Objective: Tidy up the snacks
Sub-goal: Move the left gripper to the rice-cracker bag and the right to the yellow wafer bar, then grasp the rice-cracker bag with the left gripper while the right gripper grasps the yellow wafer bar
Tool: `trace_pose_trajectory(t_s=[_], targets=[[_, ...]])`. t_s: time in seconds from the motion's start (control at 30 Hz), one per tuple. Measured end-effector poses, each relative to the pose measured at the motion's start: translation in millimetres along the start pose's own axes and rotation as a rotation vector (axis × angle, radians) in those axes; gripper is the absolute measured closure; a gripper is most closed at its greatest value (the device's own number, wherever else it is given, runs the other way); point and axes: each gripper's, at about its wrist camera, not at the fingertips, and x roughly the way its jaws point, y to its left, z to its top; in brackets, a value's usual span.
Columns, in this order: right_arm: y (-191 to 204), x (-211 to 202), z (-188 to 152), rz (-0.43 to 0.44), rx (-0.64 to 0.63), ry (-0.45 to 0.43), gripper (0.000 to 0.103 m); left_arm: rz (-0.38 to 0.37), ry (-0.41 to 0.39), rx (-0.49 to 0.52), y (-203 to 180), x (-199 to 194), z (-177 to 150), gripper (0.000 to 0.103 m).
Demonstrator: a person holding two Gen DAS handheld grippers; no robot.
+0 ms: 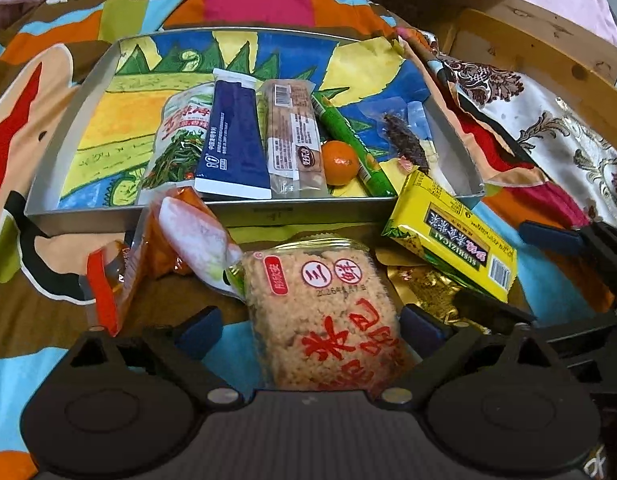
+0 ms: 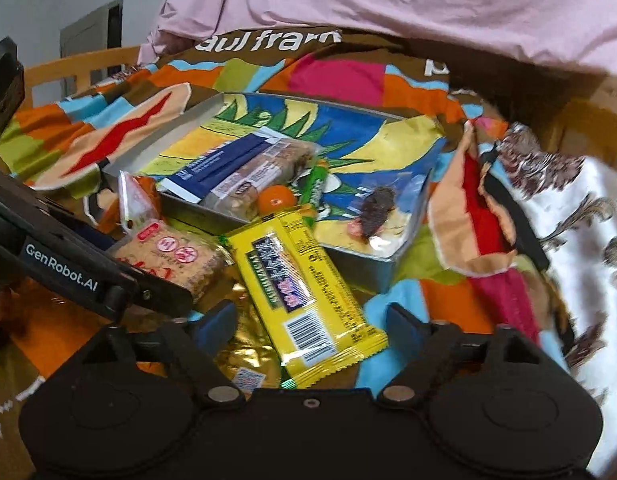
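My left gripper point(image 1: 310, 330) stands open around a clear pack of rice crisp cake point(image 1: 324, 312) with red print; the left pad is clear of it, the right pad is at its edge. My right gripper point(image 2: 310, 322) is open over a yellow snack pack point(image 2: 300, 284) that leans on the near corner of the metal tray point(image 2: 360, 268); neither pad presses it. The tray point(image 1: 244, 206) holds a seaweed pack point(image 1: 180, 140), a blue pack point(image 1: 232, 140), a brown bar point(image 1: 294, 136), an orange point(image 1: 339, 162), a green stick point(image 1: 352, 140) and a dark snack point(image 1: 406, 142).
An orange pack point(image 1: 188, 236), a red-edged clear pack point(image 1: 104, 280) and a gold foil pack point(image 1: 424, 288) lie on the colourful blanket point(image 1: 24, 360) before the tray. A wooden bed frame point(image 1: 528, 40) and patterned cloth point(image 1: 568, 132) are at the right, pink bedding point(image 2: 388, 0) behind.
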Motion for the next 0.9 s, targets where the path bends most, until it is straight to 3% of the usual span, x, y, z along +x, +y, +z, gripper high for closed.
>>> trace_pose_trajectory(t_s=[0.07, 0.23, 0.47, 0.6, 0.77, 0.9], targets=[[-3, -2, 1, 0.028, 0.031, 0.007, 0.035, -0.012, 0.005, -0.003, 1, -2, 1, 0.012], [2, -9, 0, 0.011, 0.030, 0.040, 0.037, -0.023, 0.008, 0.043, 2, -8, -1, 0.022], [12, -36, -9, 0.029, 0.027, 0.126, 0.038, -0.050, 0.015, 0.035, 14, -22, -10, 0.026], [17, -39, -12, 0.024, 0.005, 0.123, 0.034, -0.062, 0.027, 0.053, 14, -28, -15, 0.026], [18, -33, -12, 0.038, -0.018, 0.090, 0.028, -0.067, 0.033, 0.039, 13, -26, -10, 0.018], [22, -30, -13, 0.044, -0.065, 0.053, 0.020, -0.043, 0.033, 0.091, 8, -19, -8, 0.018]])
